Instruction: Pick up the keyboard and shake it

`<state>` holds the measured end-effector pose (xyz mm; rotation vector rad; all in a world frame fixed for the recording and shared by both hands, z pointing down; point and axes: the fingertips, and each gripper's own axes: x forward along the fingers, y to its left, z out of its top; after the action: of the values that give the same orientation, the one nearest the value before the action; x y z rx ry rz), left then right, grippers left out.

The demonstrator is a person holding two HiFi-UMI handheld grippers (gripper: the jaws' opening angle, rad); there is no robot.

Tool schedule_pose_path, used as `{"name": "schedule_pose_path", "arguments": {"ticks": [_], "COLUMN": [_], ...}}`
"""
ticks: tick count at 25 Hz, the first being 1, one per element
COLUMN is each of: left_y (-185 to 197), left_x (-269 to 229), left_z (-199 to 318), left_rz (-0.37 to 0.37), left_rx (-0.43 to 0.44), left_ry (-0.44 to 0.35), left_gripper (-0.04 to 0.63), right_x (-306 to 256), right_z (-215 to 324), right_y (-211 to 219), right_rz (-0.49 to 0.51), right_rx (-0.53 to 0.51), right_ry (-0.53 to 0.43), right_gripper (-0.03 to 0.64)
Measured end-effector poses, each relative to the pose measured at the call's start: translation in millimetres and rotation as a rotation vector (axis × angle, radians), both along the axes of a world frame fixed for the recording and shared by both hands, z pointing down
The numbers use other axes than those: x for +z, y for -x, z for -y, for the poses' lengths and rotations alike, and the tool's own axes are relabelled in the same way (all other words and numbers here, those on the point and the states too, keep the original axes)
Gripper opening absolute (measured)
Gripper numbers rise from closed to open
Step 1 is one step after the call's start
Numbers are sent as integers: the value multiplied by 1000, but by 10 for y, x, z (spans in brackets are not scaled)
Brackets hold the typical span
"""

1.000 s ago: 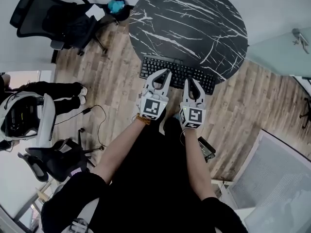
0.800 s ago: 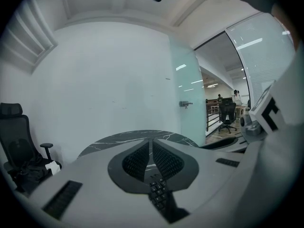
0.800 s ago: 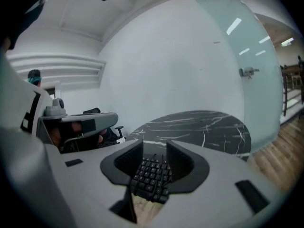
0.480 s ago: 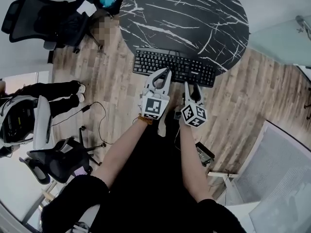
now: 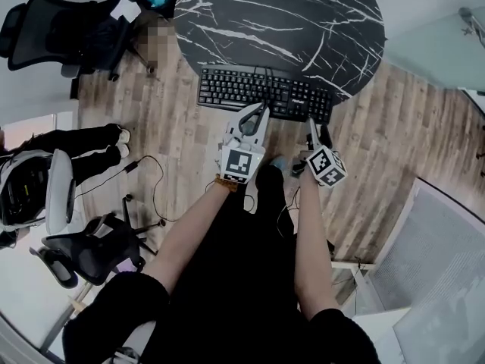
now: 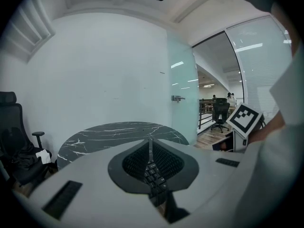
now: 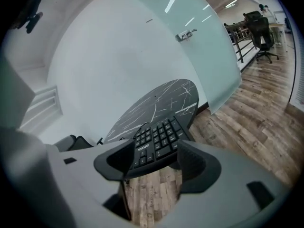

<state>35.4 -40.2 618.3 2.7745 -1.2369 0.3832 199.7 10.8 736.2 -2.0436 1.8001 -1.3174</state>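
The black keyboard [image 5: 265, 93] hangs level over the near rim of the round black marble table [image 5: 280, 21]. My left gripper [image 5: 256, 114] is shut on the keyboard's near edge; in the left gripper view its keys [image 6: 151, 171] show pinched between the closed jaws. My right gripper [image 5: 317, 133] sits back from the keyboard's right part, tilted to the right, and its jaws are opening. In the right gripper view the keyboard's end [image 7: 156, 139] lies just beyond the spread jaws, and neither pad presses on it.
A black office chair [image 5: 68, 32] stands at the far left and another chair [image 5: 83, 252] at the near left. A seated person's legs [image 5: 76, 139] and a floor cable [image 5: 151, 196] lie to the left. A frosted glass wall [image 5: 447, 51] stands on the right.
My right gripper has let go of the keyboard, opened and drawn back to the right. The keyboard stays in my left gripper and has shifted left and farther away.
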Motion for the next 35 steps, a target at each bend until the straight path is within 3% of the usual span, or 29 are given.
{"name": "schedule_pose_path", "arguments": {"ticks": [7, 12, 15, 18, 27, 31, 35], "left_y": [18, 60, 113, 176, 311, 335, 346], "left_x": [88, 144, 191, 232, 266, 295, 390], "left_z": [-78, -139, -218, -226, -264, -326, -316], "left_rz": [1, 3, 10, 20, 16, 11, 1], "left_rx": [-18, -21, -23, -27, -39, -35, -35], "left_ry": [29, 39, 52, 57, 83, 101, 129], "left_gripper": [17, 17, 17, 17, 17, 17, 17], "right_x": [155, 434, 420, 392, 478, 405, 342], "right_z": [-50, 13, 150, 318, 382, 343, 295], "right_y": [184, 375, 501, 595, 590, 581, 647], "right_rz": [313, 482, 558, 575, 587, 642, 656], "right_rx": [221, 307, 292, 272, 370, 399, 352], "right_ry": [-4, -47, -97, -102, -48, -85, -115], "right_gripper": [270, 281, 285, 284, 282, 281, 281]}}
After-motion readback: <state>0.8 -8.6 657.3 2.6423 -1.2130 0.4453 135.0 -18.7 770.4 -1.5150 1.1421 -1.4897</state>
